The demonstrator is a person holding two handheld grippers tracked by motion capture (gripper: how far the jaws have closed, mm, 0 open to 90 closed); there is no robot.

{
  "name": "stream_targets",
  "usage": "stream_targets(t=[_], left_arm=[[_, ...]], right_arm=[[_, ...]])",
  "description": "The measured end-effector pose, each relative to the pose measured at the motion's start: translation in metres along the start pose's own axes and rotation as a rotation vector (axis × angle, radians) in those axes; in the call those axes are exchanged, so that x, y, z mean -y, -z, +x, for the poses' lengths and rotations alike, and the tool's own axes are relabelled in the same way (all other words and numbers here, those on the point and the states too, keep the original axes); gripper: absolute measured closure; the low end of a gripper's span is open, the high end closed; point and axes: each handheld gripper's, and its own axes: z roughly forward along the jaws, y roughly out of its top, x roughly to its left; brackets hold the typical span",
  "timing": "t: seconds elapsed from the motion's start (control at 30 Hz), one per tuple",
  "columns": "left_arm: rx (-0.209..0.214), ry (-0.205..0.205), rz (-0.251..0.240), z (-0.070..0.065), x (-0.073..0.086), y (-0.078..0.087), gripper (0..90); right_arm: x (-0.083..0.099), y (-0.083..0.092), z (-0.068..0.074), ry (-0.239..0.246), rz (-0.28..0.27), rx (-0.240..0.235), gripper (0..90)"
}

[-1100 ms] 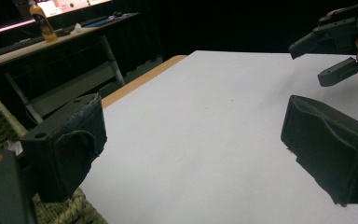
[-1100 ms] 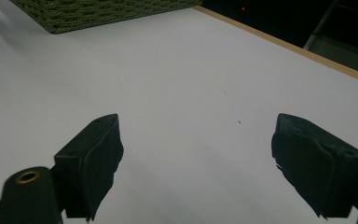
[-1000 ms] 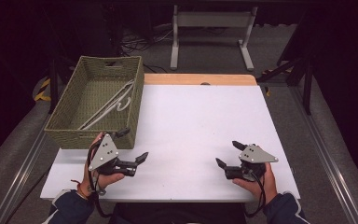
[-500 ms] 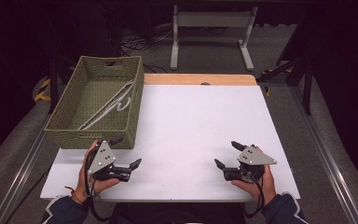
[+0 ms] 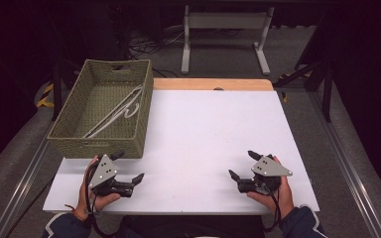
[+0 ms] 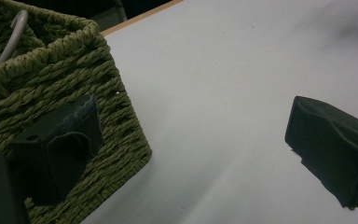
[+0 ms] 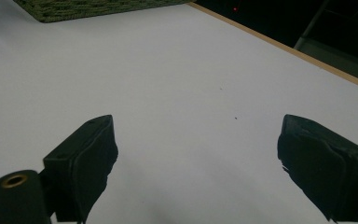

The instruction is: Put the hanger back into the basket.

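Basket (image 5: 104, 111) on table (image 5: 213, 134) far-left; hanger (image 5: 121, 109) inside basket.

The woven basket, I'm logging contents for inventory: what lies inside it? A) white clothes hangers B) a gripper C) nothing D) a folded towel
A: the high view shows white hangers lying on the floor of the green woven basket, one hook peeking over its rim in the left gripper view.

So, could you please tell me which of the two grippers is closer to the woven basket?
The left gripper, at the table's near left: one jaw almost meets the green basket. The right gripper sits far across the white table.
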Motion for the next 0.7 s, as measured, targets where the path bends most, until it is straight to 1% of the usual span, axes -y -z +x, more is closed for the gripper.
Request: stream_targets(t=[0.07, 0.13, 0.2, 0.23, 0.3, 0.5, 0.53, 0.6, 0.63, 0.7], left_arm=[[-0.002, 0.004, -0.002, 0.0002, -0.0001, 0.0000, 4.5], [0.002, 0.017, -0.004, 0.0003, 0.0004, -0.0003, 4.6], [-0.005, 0.010, 0.003, 0.0005, 0.0008, -0.0003, 4.6], [0.002, 0.014, 0.003, 0.0008, 0.0007, 0.0000, 4.6], [-0.001, 0.013, 0.004, 0.0006, 0.0006, 0.0001, 4.6], [0.005, 0.023, -0.009, 0.0013, 0.0002, -0.0015, 4.7], [0.007, 0.017, -0.003, 0.0007, 0.0004, -0.0021, 4.7], [0.011, 0.008, -0.007, 0.0007, -0.0001, -0.0021, 4.7], [0.011, 0.013, -0.006, 0.0001, -0.0002, -0.0024, 4.7], [0.011, 0.010, -0.011, 0.0003, -0.0005, -0.0021, 4.7]], right_arm=[[0.0008, 0.0004, 0.0003, -0.002, 0.000, 0.004, 12.0], [0.0007, 0.0008, 0.0000, -0.001, -0.001, 0.008, 12.0], [-0.0001, 0.0014, -0.0002, 0.001, -0.004, 0.015, 12.0], [-0.0003, 0.0017, 0.0000, 0.001, -0.004, 0.015, 12.0], [-0.0002, 0.0023, 0.0001, 0.015, -0.002, 0.014, 12.0], [0.0013, 0.0019, 0.0012, 0.022, 0.006, 0.011, 12.2], [0.0009, 0.0028, 0.0014, 0.023, 0.003, 0.012, 12.2], [0.0009, 0.0046, 0.0020, 0.026, -0.001, 0.022, 12.2], [0.0013, 0.0052, 0.0020, 0.025, 0.001, 0.023, 12.2], [0.0017, 0.0061, 0.0021, 0.021, 0.003, 0.029, 12.2]])
